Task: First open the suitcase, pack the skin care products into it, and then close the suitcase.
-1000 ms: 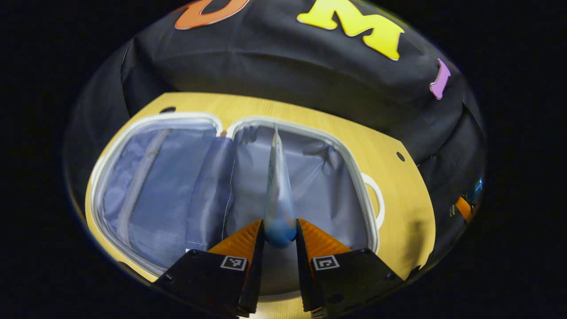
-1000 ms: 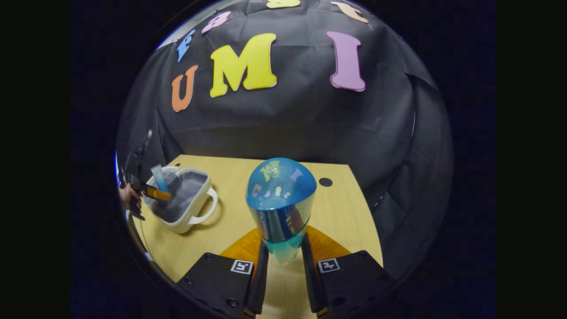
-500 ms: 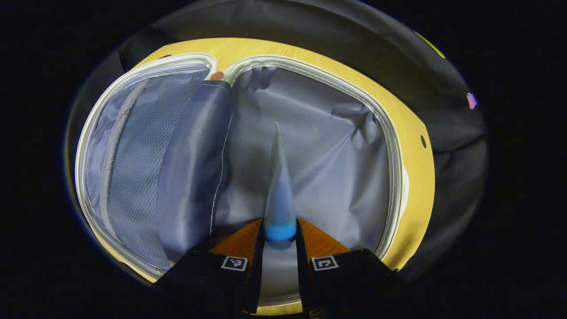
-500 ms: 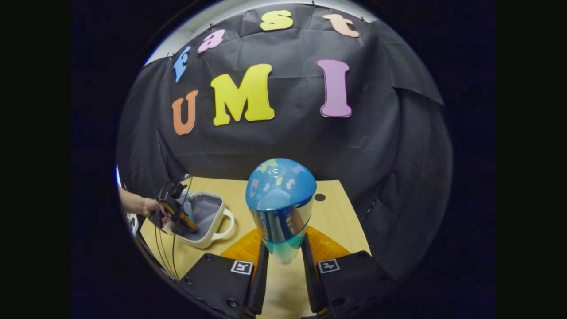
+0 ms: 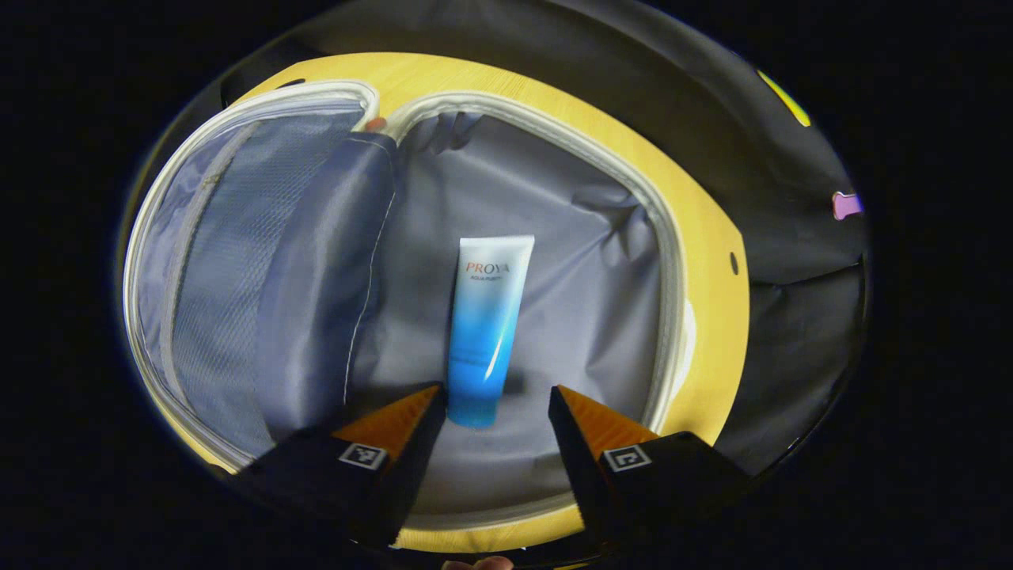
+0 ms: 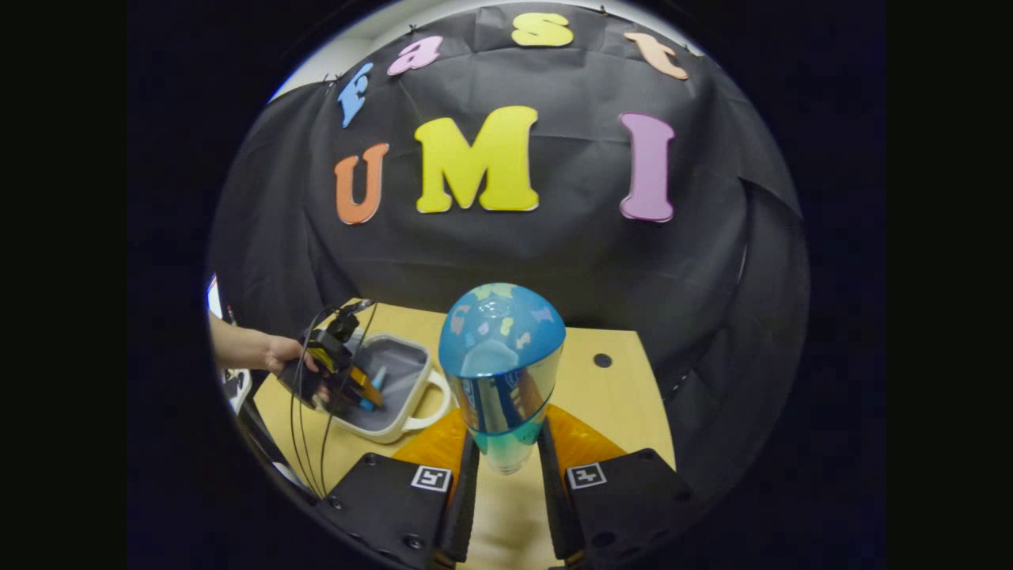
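Two skin care products can be seen. One is a white-and-blue tube [image 5: 484, 328], and it lies flat on the grey lining inside the open suitcase [image 5: 673, 261], in the half that has the white handle, label side up. The left gripper [image 5: 497, 405] hangs just above the blue end of this tube; its jaws are spread wide and its fingers do not touch the tube. Beside the tube, the other half of the suitcase shows a mesh pocket [image 5: 229, 269] with a zip, and a loose grey flap [image 5: 324, 277] lies between the two halves.

Second is a shiny blue bottle [image 6: 502, 372], which the right gripper [image 6: 506, 467] pinches at its lower part, one finger on each side. The bottle is well apart from the suitcase, above the yellow wooden table [image 6: 617, 412]. In the right gripper view, a hand [image 6: 281, 354] holds the left gripper over the suitcase, and black cables [image 6: 305, 427] hang from it.
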